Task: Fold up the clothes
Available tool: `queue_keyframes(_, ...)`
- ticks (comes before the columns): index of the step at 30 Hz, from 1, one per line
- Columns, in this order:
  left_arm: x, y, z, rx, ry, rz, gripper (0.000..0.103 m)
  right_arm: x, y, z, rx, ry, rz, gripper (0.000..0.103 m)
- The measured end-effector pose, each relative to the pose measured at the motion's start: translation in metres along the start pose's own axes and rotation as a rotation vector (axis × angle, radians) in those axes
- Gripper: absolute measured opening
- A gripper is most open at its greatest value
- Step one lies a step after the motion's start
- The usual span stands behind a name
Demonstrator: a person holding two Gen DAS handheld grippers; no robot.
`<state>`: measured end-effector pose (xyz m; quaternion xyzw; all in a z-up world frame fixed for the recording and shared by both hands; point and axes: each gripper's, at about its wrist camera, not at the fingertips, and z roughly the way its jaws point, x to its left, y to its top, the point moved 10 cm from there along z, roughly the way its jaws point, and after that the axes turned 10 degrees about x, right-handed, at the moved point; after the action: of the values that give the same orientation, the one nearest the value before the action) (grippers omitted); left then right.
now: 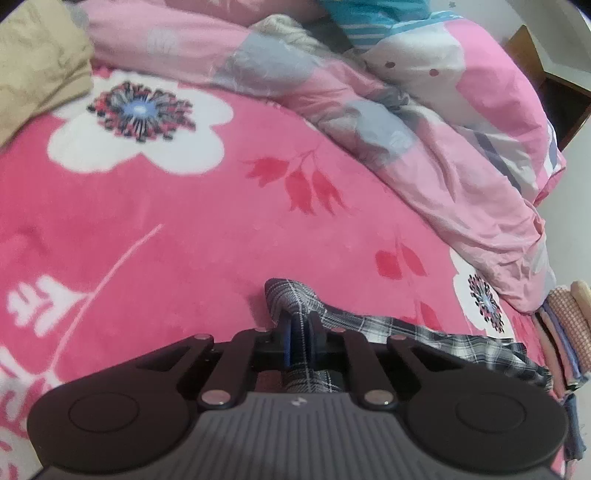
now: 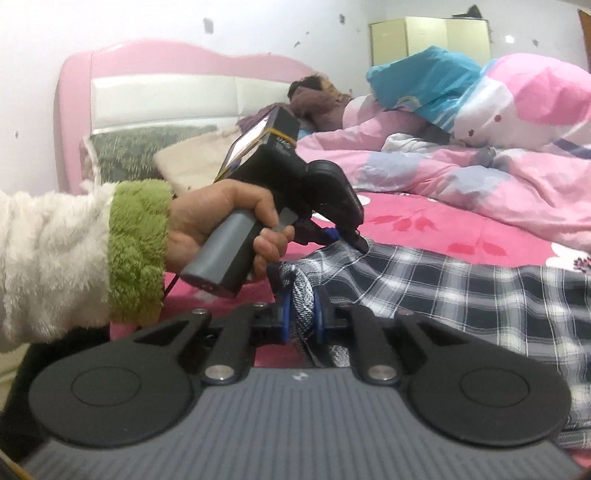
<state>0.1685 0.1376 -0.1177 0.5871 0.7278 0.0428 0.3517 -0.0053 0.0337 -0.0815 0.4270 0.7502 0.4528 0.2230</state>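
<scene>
On the pink flower-printed fleece blanket (image 1: pixel 184 229), the black-and-white plaid cotton garment (image 2: pixel 461 295) is lying partly spread. Left gripper (image 1: pixel 299 332) and right gripper (image 2: pixel 301 314) are each pinching a bunched edge of it, close together. Those thick, narrow bites are risking slippage, and uneven pulling may be skewing the fold.

Pink headboard (image 2: pixel 184 62), white speckled wall (image 2: pixel 110 26), cream cabinet (image 2: pixel 428 38)

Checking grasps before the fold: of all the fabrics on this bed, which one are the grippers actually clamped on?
The black-and-white plaid garment. Both the left gripper and right gripper pinch it; the pink floral blanket and patchwork duvet lie untouched.
</scene>
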Motion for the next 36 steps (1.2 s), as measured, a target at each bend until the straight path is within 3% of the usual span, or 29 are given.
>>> queue_keyframes(7,-0.073,0.016,-0.022,-0.068,-0.017,0.117,0.007,-0.031,0.004,-0.028,-0.094,-0.035,0.082,0.010)
queue_keyframes(16,-0.225,0.009,-0.012,-0.122,-0.061,0.344,0.007,-0.105,0.001,-0.101,-0.258,-0.131,0.273,0.010)
queue_keyframes(26,-0.377,-0.035,0.042,-0.091,-0.048,0.602,0.007,-0.213,-0.044,-0.181,-0.422,-0.274,0.546,0.010)
queue_keyframes(36,-0.442,-0.079,0.109,-0.017,0.001,0.737,0.007,-0.273,-0.101,-0.213,-0.485,-0.333,0.749,0.010)
